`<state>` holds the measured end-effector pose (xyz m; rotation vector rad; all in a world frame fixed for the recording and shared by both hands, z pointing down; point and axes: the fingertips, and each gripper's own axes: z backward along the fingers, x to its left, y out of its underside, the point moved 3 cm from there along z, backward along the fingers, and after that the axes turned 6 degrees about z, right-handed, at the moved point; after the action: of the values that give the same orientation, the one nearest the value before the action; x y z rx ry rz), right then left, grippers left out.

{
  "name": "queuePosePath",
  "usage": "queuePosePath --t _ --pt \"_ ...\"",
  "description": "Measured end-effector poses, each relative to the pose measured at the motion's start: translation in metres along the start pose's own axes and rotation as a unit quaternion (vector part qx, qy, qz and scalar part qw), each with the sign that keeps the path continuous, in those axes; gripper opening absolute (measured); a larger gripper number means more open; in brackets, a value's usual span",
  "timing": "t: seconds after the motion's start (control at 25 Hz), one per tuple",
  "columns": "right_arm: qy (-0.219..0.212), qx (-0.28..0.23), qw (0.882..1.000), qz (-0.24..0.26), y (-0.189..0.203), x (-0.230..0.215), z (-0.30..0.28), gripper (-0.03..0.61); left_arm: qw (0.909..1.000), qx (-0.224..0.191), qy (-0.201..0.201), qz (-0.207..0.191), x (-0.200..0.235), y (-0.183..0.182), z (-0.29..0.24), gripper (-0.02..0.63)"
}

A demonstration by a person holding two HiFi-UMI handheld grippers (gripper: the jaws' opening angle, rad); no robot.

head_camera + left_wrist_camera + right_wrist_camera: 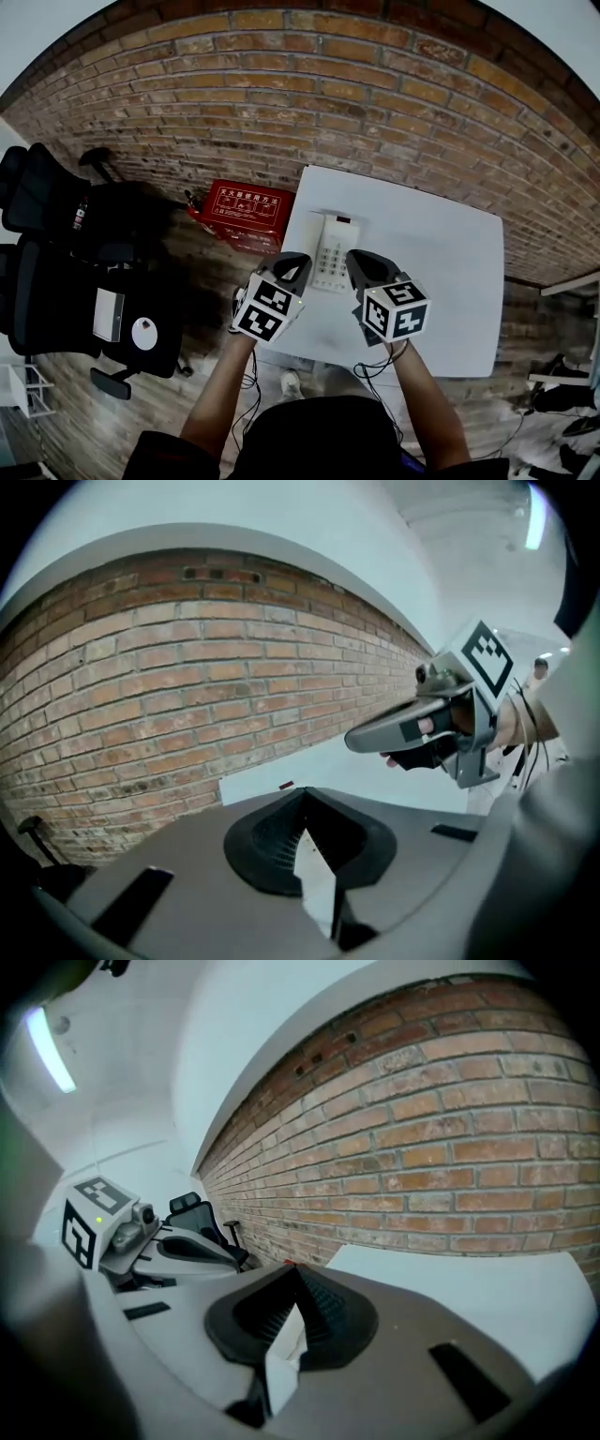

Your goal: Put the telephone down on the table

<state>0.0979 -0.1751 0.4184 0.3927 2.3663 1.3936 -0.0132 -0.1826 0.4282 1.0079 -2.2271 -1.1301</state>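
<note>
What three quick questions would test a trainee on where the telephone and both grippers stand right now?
1. True or false: the telephone lies on the white table.
2. The left gripper and the right gripper are: A) both open; B) both shut with nothing between the jaws; C) both shut on the telephone.
3. In the head view, what colour is the box left of the table?

Key: 1 true; 2 B; 3 red.

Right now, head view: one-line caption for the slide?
White push-button telephone lies on the white square table; left gripper and right gripper, both shut and empty, hover either side of its near end.
</note>
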Motion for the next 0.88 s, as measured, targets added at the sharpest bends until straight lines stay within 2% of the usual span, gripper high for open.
queuePosePath --t 0.12,0.4,0.88 --pt "0.0 -0.031 0.999 0.014 -0.014 0.017 0.017 0.014 0.999 -0.043 0.009 0.006 -0.009 -0.016 0.023 0.009" --pt "0.009 -0.08 0.997 0.021 -0.031 0.051 0.049 0.014 0.9938 -0.107 0.024 0.02 -0.024 -0.031 0.073 0.009" --pt "0.033 -0.142 0.988 0.044 -0.049 0.108 0.102 0.014 0.9847 -0.169 0.038 0.018 -0.042 -0.034 0.147 0.009"
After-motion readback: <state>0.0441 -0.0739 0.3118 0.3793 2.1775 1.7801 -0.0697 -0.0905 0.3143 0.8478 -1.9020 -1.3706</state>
